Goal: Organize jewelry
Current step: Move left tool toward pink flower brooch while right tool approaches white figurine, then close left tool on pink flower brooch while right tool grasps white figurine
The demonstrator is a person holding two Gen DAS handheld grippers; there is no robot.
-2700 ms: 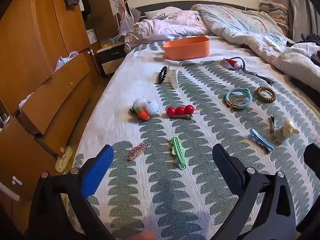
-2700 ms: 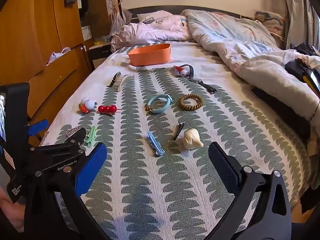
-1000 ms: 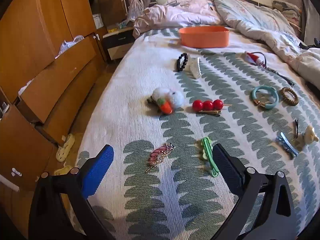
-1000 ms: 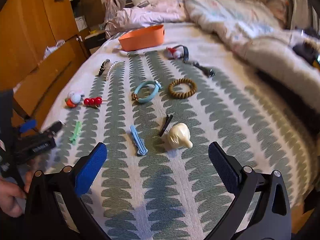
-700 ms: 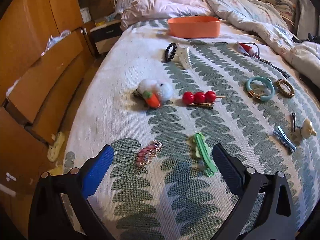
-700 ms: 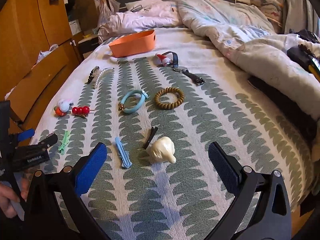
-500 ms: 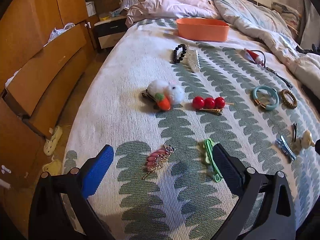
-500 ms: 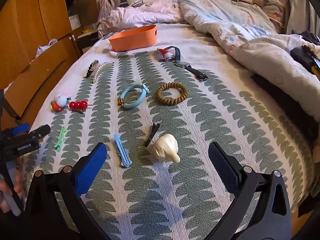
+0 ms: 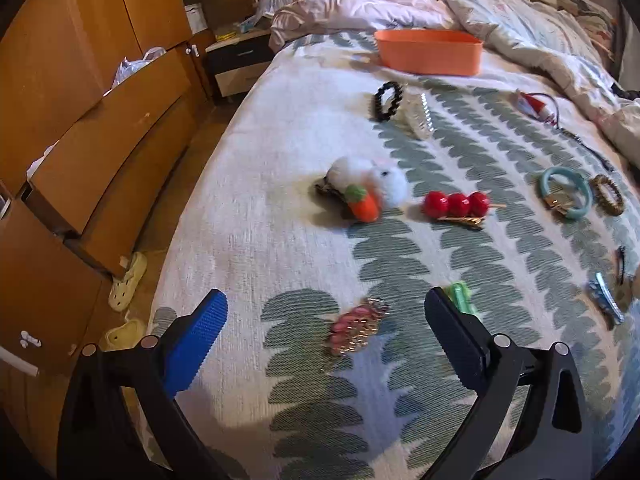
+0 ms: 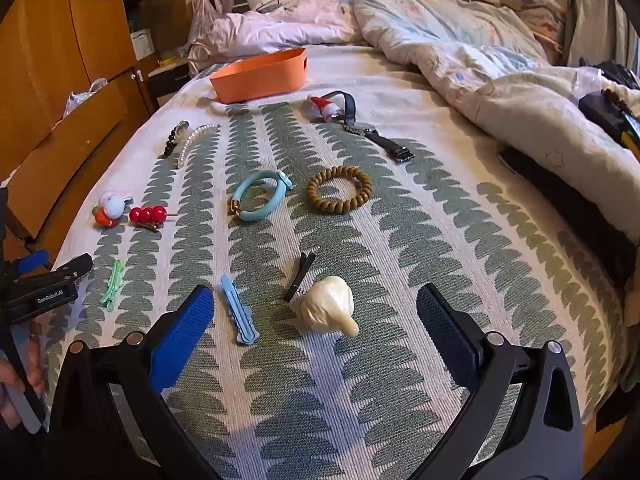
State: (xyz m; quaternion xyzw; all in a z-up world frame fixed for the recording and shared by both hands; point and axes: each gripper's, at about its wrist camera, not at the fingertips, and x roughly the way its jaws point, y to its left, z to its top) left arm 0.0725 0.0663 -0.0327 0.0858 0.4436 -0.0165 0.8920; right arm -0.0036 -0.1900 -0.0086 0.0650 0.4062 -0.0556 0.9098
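Observation:
Jewelry and hair clips lie spread on a green-patterned bedspread (image 9: 280,208). My left gripper (image 9: 324,318) hangs open just above a pink-and-gold clip (image 9: 356,328), which sits between its fingers untouched. A green clip (image 9: 460,296) peeks out behind the right finger. My right gripper (image 10: 314,304) is open over a cream shell-shaped clip (image 10: 328,310), with a black clip (image 10: 300,276) and a blue clip (image 10: 238,312) close by. An orange basket (image 10: 260,70) stands at the far end of the bed.
A bunny-and-carrot clip (image 9: 368,188), red berry clip (image 9: 456,205), black bead bracelet (image 9: 387,96), teal bracelet (image 10: 260,194), brown bead bracelet (image 10: 339,195) and watch (image 10: 376,136) lie farther out. Wooden drawers (image 9: 100,140) line the left. A rumpled duvet (image 10: 500,80) fills the right.
The left gripper has moved in toward the pink-and-gold clip, which now sits between its fingers. The right gripper has closed in on the cream clip. Both stayed open.

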